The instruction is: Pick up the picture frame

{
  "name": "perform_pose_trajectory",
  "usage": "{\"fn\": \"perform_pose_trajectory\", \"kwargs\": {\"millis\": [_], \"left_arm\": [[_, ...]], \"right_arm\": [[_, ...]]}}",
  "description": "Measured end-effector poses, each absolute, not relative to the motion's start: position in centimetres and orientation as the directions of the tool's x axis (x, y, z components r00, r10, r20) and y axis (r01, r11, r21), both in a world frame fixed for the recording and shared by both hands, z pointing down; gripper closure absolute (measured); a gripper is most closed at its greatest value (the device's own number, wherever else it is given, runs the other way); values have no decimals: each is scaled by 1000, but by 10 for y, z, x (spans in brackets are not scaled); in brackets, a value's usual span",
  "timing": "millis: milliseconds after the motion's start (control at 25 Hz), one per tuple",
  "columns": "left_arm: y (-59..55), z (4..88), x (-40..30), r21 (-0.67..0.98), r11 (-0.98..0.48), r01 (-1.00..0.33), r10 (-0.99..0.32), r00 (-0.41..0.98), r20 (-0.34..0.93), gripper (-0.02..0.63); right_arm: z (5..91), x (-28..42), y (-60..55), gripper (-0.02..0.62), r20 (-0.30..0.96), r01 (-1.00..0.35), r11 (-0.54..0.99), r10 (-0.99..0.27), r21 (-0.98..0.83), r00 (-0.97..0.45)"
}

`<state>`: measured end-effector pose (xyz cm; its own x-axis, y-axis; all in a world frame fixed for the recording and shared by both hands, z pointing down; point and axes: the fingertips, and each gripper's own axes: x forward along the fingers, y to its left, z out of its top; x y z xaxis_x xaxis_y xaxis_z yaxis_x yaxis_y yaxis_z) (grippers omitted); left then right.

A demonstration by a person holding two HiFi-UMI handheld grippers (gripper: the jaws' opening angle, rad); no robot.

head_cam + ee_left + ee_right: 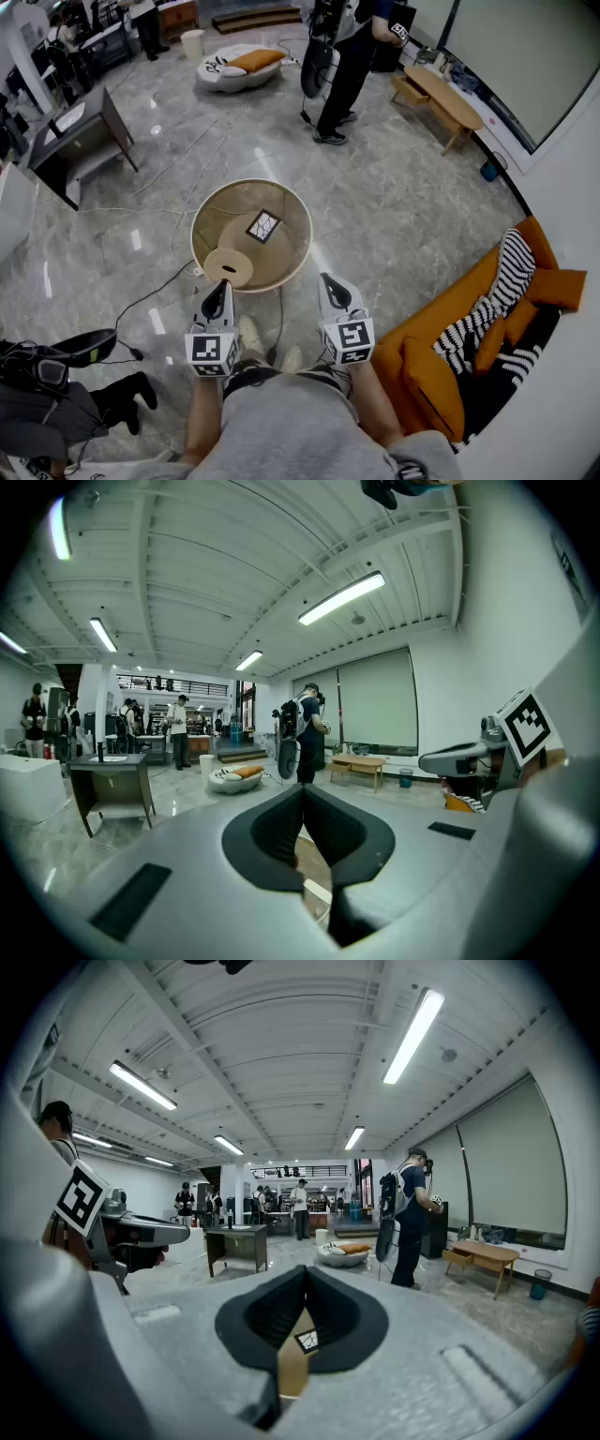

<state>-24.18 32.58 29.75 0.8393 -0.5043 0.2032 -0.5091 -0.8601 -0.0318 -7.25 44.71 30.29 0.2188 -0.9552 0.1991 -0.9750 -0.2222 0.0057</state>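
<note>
You have the left gripper (217, 291) and the right gripper (330, 281) side by side in front of you, both with jaws pressed together on nothing. The picture frame (263, 226) lies on the round table (304, 234), at 1 o'clock from the left gripper and 11 o'clock from the right, clear of both

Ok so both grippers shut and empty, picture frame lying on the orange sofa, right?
Wrong spot. The picture frame lies on the round table, as the head view shows. The left gripper and right gripper are both shut and empty.
</note>
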Motion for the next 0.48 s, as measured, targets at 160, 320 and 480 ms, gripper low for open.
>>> {"fn": "perform_pose_trajectory", "kwargs": {"millis": [160, 320, 480], "left_arm": [[332, 298, -244, -31, -860, -509, -504, 839, 206, 588], [340, 297, -243, -37, -862, -506, -502, 838, 213, 588], [349, 300, -241, -39, -865, -500, -496, 840, 220, 588]], "right_arm": [[305, -76, 454, 597, 206, -975, -221, -954, 4, 217], [302, -74, 462, 597, 201, -973, -230, -953, 2, 226], [302, -69, 470, 597, 191, -970, -242, -953, -4, 237]]}}
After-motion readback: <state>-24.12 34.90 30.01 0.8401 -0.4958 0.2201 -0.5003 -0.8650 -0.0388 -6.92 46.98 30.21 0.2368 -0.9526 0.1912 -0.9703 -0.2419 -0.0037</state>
